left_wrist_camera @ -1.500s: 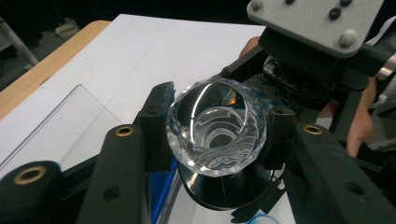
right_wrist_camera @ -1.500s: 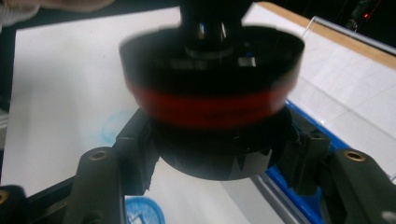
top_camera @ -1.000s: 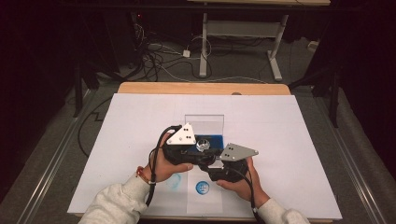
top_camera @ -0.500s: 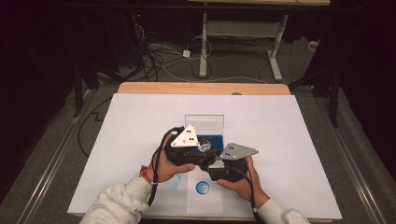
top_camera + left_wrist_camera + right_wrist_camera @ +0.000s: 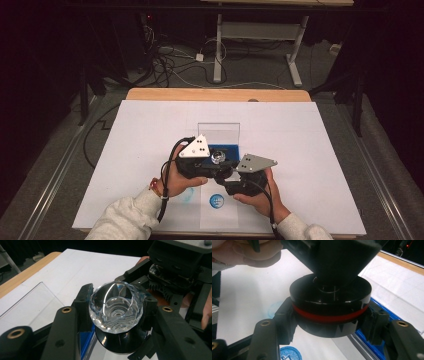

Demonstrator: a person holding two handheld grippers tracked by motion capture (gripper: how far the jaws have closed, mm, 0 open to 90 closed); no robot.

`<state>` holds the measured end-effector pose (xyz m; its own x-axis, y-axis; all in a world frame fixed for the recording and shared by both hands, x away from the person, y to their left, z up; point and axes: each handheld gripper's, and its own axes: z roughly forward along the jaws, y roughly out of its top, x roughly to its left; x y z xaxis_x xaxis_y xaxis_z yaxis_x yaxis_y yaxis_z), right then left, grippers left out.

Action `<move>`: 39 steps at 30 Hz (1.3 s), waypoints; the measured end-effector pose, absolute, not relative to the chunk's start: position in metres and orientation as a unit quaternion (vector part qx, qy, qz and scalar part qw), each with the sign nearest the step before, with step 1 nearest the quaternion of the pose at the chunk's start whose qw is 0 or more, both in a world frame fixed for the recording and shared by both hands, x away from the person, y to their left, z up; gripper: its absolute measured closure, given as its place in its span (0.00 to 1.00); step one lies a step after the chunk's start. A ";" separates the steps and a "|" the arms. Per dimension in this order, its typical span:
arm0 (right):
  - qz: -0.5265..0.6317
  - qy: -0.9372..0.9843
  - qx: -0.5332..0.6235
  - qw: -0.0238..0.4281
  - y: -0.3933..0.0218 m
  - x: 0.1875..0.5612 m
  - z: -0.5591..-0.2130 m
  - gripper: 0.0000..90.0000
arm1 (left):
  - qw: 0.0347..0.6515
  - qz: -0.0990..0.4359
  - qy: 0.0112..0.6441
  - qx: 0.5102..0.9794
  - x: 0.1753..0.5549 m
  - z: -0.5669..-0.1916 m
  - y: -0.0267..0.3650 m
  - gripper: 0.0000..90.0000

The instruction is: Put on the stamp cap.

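A clear faceted crystal (image 5: 116,307) sits on a black round base with a red band (image 5: 329,302). My left gripper (image 5: 117,303) is shut on the crystal, one jaw on each side. The right gripper (image 5: 329,315) is shut on the black base just below it. From above, both grippers meet at the table's middle, the left gripper (image 5: 212,162) coming from the left and the right gripper (image 5: 224,169) from the lower right, with the crystal (image 5: 217,158) glinting between them. They hold the object over a blue pad (image 5: 229,150).
A clear acrylic sheet (image 5: 218,132) lies just beyond the blue pad on the white table cover (image 5: 310,145). A round blue logo (image 5: 216,201) is printed near the front edge. The wooden table edge (image 5: 215,94) runs along the back, with cables on the floor beyond.
The left gripper's grey plate has shifted and tilted slightly. Both grippers stay closed together on the object at the same spot.
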<state>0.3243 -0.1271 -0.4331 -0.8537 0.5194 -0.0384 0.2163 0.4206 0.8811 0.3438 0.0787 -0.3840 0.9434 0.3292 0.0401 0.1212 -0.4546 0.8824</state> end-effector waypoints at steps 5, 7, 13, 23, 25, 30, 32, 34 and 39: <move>0.481 0.834 0.226 0.150 -0.126 0.322 -0.431 0.44 | 0.499 0.120 0.125 0.849 0.338 -0.384 0.076 0.61; 0.476 0.836 0.226 0.150 -0.125 0.322 -0.432 0.44 | 0.487 0.132 0.119 0.855 0.336 -0.384 0.073 0.61; 0.476 0.836 0.231 0.148 -0.126 0.322 -0.432 0.44 | 0.471 0.166 0.107 0.860 0.329 -0.380 0.070 0.61; 0.460 0.846 0.227 0.148 -0.126 0.322 -0.434 0.44 | 0.469 0.137 0.110 0.866 0.334 -0.387 0.068 0.61; 0.454 0.848 0.226 0.154 -0.126 0.322 -0.434 0.44 | 0.478 0.116 0.120 0.862 0.338 -0.388 0.072 0.61; 0.455 0.847 0.226 0.155 -0.126 0.321 -0.433 0.44 | 0.497 0.087 0.132 0.853 0.343 -0.392 0.078 0.61; 0.453 0.847 0.224 0.163 -0.126 0.320 -0.432 0.44 | 0.501 0.080 0.137 0.851 0.345 -0.392 0.080 0.61; 0.452 0.848 0.223 0.163 -0.127 0.319 -0.430 0.44 | 0.502 0.077 0.136 0.851 0.345 -0.393 0.080 0.61; 0.444 0.853 0.214 0.173 -0.125 0.316 -0.430 0.44 | 0.502 0.077 0.133 0.851 0.344 -0.393 0.079 0.61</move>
